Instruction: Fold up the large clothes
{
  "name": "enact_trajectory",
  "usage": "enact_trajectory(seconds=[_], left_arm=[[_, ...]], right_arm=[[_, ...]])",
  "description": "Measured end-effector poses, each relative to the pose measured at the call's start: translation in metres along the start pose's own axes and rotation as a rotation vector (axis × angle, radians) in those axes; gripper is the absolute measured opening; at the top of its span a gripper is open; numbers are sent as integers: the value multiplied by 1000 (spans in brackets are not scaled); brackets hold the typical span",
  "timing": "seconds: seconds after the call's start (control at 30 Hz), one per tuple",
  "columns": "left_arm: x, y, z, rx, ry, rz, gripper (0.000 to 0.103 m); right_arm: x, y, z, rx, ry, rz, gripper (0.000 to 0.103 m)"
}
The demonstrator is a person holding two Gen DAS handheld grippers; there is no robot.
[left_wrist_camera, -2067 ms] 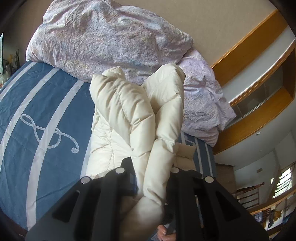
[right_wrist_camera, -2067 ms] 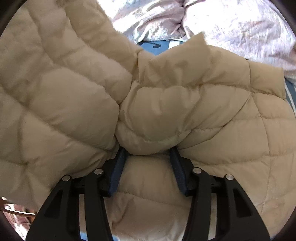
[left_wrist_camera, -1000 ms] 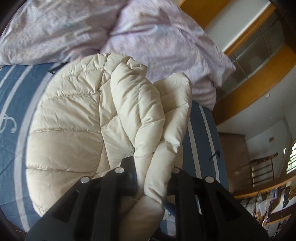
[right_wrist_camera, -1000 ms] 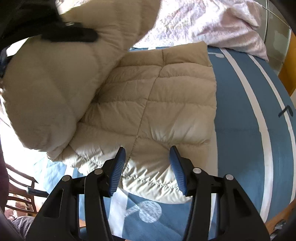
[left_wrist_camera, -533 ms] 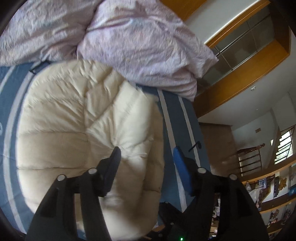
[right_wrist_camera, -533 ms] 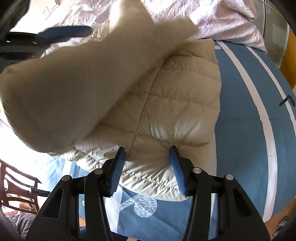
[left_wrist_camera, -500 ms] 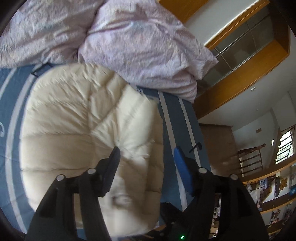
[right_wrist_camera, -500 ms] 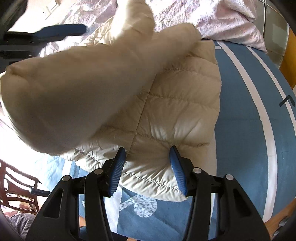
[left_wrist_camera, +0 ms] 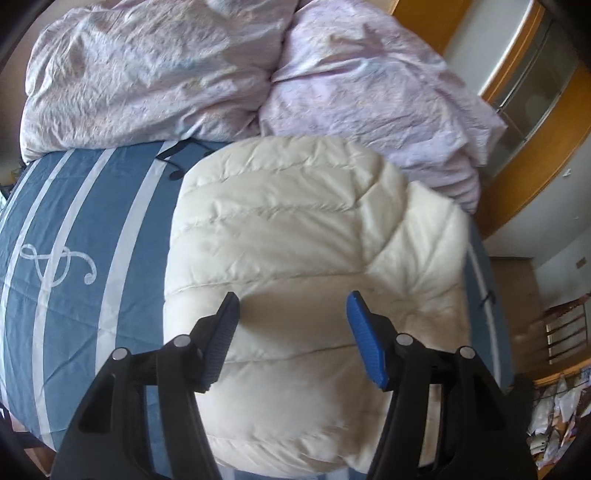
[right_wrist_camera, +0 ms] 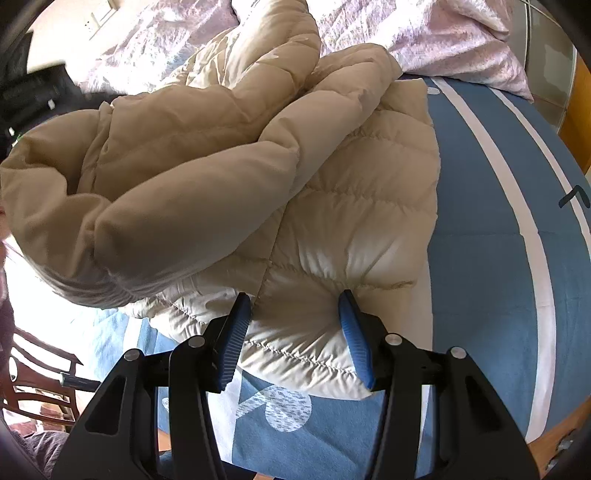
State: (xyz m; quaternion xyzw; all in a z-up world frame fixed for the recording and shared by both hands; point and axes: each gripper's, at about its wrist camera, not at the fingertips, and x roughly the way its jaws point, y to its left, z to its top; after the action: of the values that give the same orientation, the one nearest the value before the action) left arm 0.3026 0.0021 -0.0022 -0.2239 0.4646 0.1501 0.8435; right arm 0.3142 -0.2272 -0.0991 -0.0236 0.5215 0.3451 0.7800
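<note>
The cream quilted down jacket lies on the bed, on a blue bedspread with white stripes and a white treble-clef motif. In the left wrist view it appears as a rounded, padded bundle, its far edge just short of the crumpled lilac duvet heaped across the far side of the bed. In the right wrist view the jacket shows a flat quilted panel lying on the bedspread, with a thicker folded mass, apparently a sleeve or the upper part, piled over its left and far portions. The near edge of the panel ends beside a white music-note print on the bedspread.

The left gripper stands above the jacket with its jaws apart; nothing is clamped between them, and whether the pads touch the fabric cannot be told. The right gripper likewise has its jaws apart over the near edge of the flat panel, holding nothing.

Further out: the lilac duvet also runs along the far side in the right wrist view. Wooden trim and a glazed panel stand to the right of the bed. A dark wooden chair stands at the near left, off the edge of the bed. A black object at far left in the right wrist view is blurred and not identifiable.
</note>
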Motion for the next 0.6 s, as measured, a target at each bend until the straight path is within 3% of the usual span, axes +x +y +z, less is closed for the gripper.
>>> enact_trajectory(seconds=[0.6], left_arm=[[56, -42, -36, 112, 86, -43, 58]], right_arm=[[-11, -23, -15, 53, -15, -42, 52]])
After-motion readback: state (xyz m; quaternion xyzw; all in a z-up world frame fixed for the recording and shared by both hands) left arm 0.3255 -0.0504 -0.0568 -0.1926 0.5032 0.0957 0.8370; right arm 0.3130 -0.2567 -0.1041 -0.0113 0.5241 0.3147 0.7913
